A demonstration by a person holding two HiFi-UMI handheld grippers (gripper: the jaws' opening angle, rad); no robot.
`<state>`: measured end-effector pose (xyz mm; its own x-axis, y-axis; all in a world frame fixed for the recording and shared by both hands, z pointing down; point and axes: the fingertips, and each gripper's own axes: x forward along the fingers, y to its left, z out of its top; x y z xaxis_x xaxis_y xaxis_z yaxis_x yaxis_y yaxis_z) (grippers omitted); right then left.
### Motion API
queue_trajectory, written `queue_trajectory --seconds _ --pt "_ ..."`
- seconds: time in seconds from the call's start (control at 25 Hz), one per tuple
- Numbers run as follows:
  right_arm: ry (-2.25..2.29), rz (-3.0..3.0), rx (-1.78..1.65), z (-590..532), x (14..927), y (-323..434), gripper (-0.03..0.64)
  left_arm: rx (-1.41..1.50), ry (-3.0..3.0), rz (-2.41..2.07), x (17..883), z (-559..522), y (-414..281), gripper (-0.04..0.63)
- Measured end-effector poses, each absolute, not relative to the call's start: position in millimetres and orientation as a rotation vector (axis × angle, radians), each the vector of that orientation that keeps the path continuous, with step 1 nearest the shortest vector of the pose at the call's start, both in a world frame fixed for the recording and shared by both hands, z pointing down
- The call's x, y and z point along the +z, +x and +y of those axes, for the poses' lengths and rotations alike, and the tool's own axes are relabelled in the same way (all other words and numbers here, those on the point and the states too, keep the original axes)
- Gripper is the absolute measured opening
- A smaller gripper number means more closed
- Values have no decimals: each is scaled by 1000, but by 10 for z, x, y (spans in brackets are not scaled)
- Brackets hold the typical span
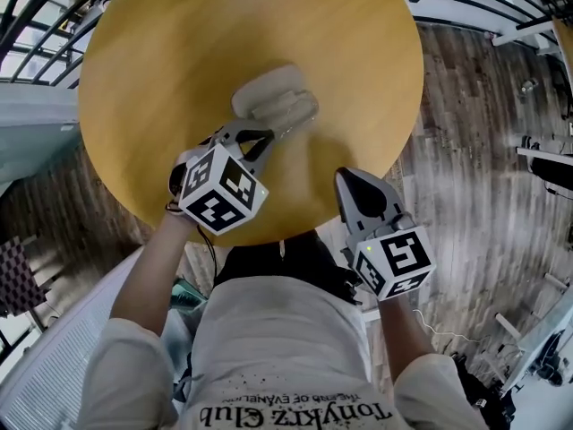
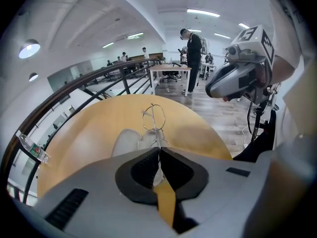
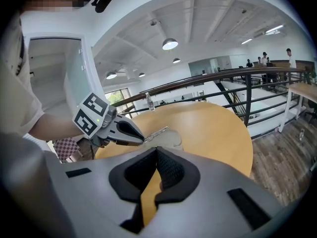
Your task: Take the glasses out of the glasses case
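Thin wire-framed glasses (image 2: 153, 117) stick out forward from my left gripper (image 2: 158, 150), which is shut on one end of them. They hang just above the open pale grey glasses case (image 2: 128, 142) on the round yellow table (image 2: 89, 128). In the head view the left gripper (image 1: 269, 138) sits at the near edge of the case (image 1: 273, 99). My right gripper (image 1: 346, 177) hovers over the table's near right edge, shut and empty. From the right gripper view, the left gripper (image 3: 139, 139) holds the glasses (image 3: 156, 132) over the case (image 3: 170, 141).
The table (image 1: 134, 79) stands beside a dark railing (image 3: 223, 76) with wooden floor (image 1: 466, 133) to the right. A bottle (image 3: 147, 101) stands at the table's far edge. People and desks are far off in the left gripper view.
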<state>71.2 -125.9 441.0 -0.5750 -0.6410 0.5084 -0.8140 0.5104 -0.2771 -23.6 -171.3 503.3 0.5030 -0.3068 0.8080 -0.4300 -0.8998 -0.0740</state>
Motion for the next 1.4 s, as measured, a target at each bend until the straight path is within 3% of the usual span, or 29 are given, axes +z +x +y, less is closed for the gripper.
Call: queue_trajectory --seconds 1.4 --pt "1117 -2541 458 -687 3455 376 25 638 2592 -1107 3554 -614 -545 35"
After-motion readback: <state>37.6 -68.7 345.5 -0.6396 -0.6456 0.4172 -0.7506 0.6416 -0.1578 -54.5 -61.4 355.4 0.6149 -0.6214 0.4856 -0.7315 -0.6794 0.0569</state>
